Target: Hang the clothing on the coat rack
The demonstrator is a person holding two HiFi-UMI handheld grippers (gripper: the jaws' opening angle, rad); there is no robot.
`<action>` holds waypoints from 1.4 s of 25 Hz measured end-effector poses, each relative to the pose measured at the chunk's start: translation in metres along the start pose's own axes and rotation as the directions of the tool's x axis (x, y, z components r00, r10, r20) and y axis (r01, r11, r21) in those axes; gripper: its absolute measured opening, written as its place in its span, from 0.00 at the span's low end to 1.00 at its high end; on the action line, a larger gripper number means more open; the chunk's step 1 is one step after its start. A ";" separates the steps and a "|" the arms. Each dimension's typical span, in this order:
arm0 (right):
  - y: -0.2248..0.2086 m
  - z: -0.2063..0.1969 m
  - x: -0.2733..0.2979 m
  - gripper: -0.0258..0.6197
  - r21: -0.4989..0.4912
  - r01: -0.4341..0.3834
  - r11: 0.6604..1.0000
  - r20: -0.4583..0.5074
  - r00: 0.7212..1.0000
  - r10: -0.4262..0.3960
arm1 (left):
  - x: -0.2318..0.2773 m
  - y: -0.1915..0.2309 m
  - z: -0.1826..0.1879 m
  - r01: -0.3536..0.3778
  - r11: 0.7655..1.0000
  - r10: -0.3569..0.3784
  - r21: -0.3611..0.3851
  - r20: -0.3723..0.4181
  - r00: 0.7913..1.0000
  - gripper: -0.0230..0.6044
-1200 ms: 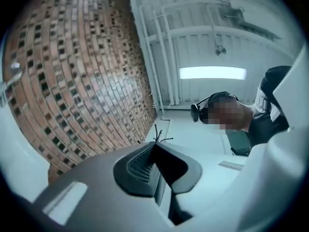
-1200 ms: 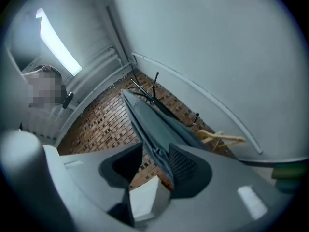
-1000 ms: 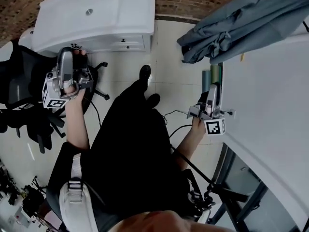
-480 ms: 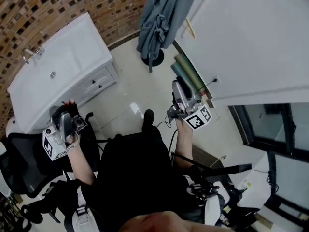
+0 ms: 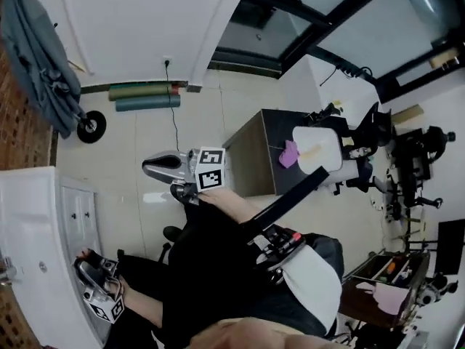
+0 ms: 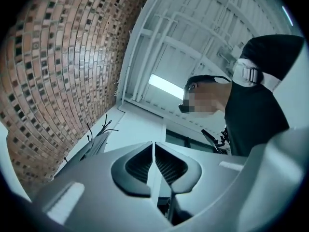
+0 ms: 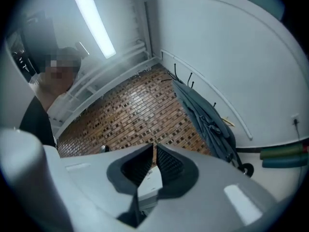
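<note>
A grey-blue garment (image 5: 36, 57) hangs on the black coat rack (image 5: 92, 126) against the brown brick wall (image 5: 25, 147), well apart from both grippers. The head view shows the rack's round base, the right gripper view its upper hooks (image 7: 179, 75). The left gripper (image 5: 89, 271), near the white sink cabinet (image 5: 43, 224), is clamped together and empty. The right gripper (image 5: 150, 168) has just been closing, its jaws nearly meeting on nothing.

Even, cool indoor light. A ceiling strip (image 7: 94, 21) glares at the upper left of the right gripper view; a panel (image 6: 166, 86) glows mid-frame in the left one. Both views bend strongly, with dark corners. The floor (image 5: 138, 144) shows soft sheen in the head view
</note>
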State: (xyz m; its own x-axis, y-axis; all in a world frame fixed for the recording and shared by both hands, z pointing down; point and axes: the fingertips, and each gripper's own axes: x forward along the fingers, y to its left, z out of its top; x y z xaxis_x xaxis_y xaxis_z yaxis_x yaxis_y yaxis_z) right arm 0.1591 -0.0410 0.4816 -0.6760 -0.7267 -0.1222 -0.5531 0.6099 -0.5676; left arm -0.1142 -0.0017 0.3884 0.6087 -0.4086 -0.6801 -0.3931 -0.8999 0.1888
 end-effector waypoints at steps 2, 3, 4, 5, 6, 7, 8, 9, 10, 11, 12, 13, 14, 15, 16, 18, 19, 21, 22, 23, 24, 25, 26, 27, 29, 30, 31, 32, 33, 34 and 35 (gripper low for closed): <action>0.011 0.002 -0.002 0.06 -0.018 0.010 1.000 0.027 1.000 -0.010 | -0.003 0.000 0.015 0.014 0.999 -0.014 0.030 0.005 1.000 0.04; 0.015 0.004 0.001 0.06 -0.026 0.008 1.000 0.041 0.999 -0.007 | -0.004 0.004 0.023 0.023 0.999 -0.023 0.044 0.013 1.000 0.04; 0.018 0.006 0.006 0.05 -0.034 0.003 0.999 0.051 0.999 -0.001 | -0.005 0.006 0.028 0.034 0.998 -0.035 0.046 0.025 0.999 0.04; 0.022 0.008 0.009 0.05 -0.042 -0.004 0.999 0.058 0.998 0.007 | -0.006 0.007 0.033 0.045 0.998 -0.047 0.041 0.038 0.998 0.04; 0.028 0.010 0.012 0.05 -0.050 -0.014 0.999 0.062 0.998 0.017 | -0.007 0.005 0.037 0.055 0.998 -0.056 0.033 0.049 0.997 0.04; 0.034 0.012 0.013 0.05 -0.054 -0.027 0.998 0.066 0.997 0.030 | -0.007 0.002 0.041 0.064 0.998 -0.065 0.024 0.059 0.996 0.04; 0.039 0.015 0.014 0.04 -0.058 -0.039 0.998 0.070 0.997 0.043 | -0.007 -0.001 0.044 0.072 0.997 -0.073 0.016 0.069 0.995 0.04; 0.043 0.016 0.012 0.04 -0.064 -0.049 0.997 0.074 0.996 0.054 | -0.006 -0.004 0.046 0.077 0.997 -0.078 0.017 0.080 0.994 0.04; 0.044 0.018 0.008 0.04 -0.073 -0.054 0.996 0.080 0.995 0.060 | -0.005 -0.007 0.047 0.081 0.996 -0.083 0.023 0.089 0.993 0.04; 0.044 0.020 0.001 0.04 -0.085 -0.054 0.995 0.092 0.994 0.062 | -0.004 -0.011 0.045 0.092 0.996 -0.093 0.023 0.095 0.991 0.04; 0.044 0.023 -0.008 0.04 -0.097 -0.047 0.994 0.112 0.992 0.058 | -0.001 -0.015 0.041 0.112 0.994 -0.112 0.010 0.096 0.989 0.04; 0.044 0.027 -0.019 0.04 -0.108 -0.035 0.994 0.140 0.989 0.050 | 0.002 -0.020 0.036 0.138 0.990 -0.137 -0.010 0.095 0.986 0.04; 0.044 0.032 -0.029 0.04 -0.119 -0.023 0.993 0.170 0.984 0.043 | 0.005 -0.025 0.032 0.163 0.986 -0.160 -0.023 0.092 0.983 0.04; 0.045 0.038 -0.038 0.04 -0.130 -0.017 0.991 0.200 0.979 0.043 | 0.007 -0.029 0.030 0.178 0.984 -0.176 -0.019 0.090 0.980 0.04; 0.048 0.046 -0.045 0.04 -0.145 -0.020 0.989 0.228 0.972 0.053 | 0.010 -0.034 0.031 0.184 0.983 -0.183 -0.003 0.088 0.979 0.04; 0.056 0.071 -0.053 0.04 -0.192 -0.051 0.980 0.284 0.953 0.105 | 0.019 -0.043 0.035 0.177 0.984 -0.179 0.034 0.082 0.980 0.04; 0.062 0.086 -0.057 0.04 -0.221 -0.076 0.972 0.313 0.939 0.145 | 0.025 -0.046 0.037 0.165 0.984 -0.170 0.062 0.076 0.982 0.04; 0.076 0.114 -0.068 0.04 -0.279 -0.123 0.952 0.364 0.904 0.224 | 0.040 -0.056 0.038 0.151 0.984 -0.157 0.099 0.057 0.986 0.09; 0.083 0.126 -0.076 0.04 -0.306 -0.141 0.942 0.385 0.886 0.257 | 0.048 -0.062 0.038 0.156 0.982 -0.161 0.103 0.046 0.986 0.09; 0.090 0.138 -0.085 0.04 -0.331 -0.156 0.931 0.401 0.870 0.288 | 0.054 -0.070 0.037 0.165 0.981 -0.170 0.106 0.039 0.985 0.09; 0.098 0.149 -0.094 0.04 -0.353 -0.169 0.920 0.412 0.855 0.315 | 0.060 -0.078 0.037 0.177 0.978 -0.182 0.109 0.035 0.983 0.05; 0.104 0.157 -0.100 0.04 -0.374 -0.180 0.910 0.417 0.844 0.339 | 0.064 -0.085 0.037 0.191 0.976 -0.195 0.109 0.033 0.980 0.04; 0.109 0.162 -0.105 0.04 -0.392 -0.189 0.900 0.417 0.836 0.357 | 0.067 -0.092 0.036 0.202 0.973 -0.206 0.108 0.030 0.978 0.04; 0.112 0.165 -0.108 0.04 -0.406 -0.195 0.893 0.414 0.831 0.371 | 0.070 -0.097 0.035 0.210 0.972 -0.214 0.109 0.026 0.977 0.04; 0.115 0.166 -0.113 0.04 -0.426 -0.201 0.882 0.406 0.829 0.385 | 0.077 -0.106 0.033 0.218 0.968 -0.221 0.124 0.015 0.975 0.04; 0.115 0.165 -0.116 0.04 -0.432 -0.201 0.879 0.402 0.830 0.387 | 0.078 -0.110 0.031 0.222 0.967 -0.224 0.128 0.008 0.974 0.04; 0.114 0.164 -0.118 0.04 -0.436 -0.199 0.878 0.399 0.831 0.386 | 0.079 -0.114 0.029 0.227 0.965 -0.228 0.131 -0.001 0.974 0.04; 0.111 0.164 -0.122 0.04 -0.436 -0.195 0.879 0.399 0.833 0.382 | 0.081 -0.118 0.027 0.232 0.963 -0.233 0.137 -0.010 0.972 0.04; 0.107 0.165 -0.126 0.04 -0.433 -0.191 0.881 0.400 0.835 0.378 | 0.084 -0.123 0.024 0.237 0.961 -0.236 0.145 -0.021 0.971 0.04; 0.104 0.166 -0.130 0.04 -0.429 -0.187 0.884 0.404 0.835 0.373 | 0.088 -0.127 0.022 0.240 0.958 -0.238 0.155 -0.033 0.971 0.04; 0.100 0.168 -0.134 0.04 -0.426 -0.182 0.886 0.408 0.836 0.367 | 0.093 -0.131 0.019 0.242 0.956 -0.237 0.165 -0.047 0.970 0.04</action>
State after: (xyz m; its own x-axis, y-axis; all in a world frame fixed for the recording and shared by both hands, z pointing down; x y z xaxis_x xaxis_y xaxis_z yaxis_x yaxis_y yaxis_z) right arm 0.2767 0.0644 0.3044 -0.5696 -0.5124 -0.6426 -0.5748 0.8072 -0.1342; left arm -0.0189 0.0807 0.2874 0.7162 -0.1903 -0.6715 -0.3427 -0.9340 -0.1008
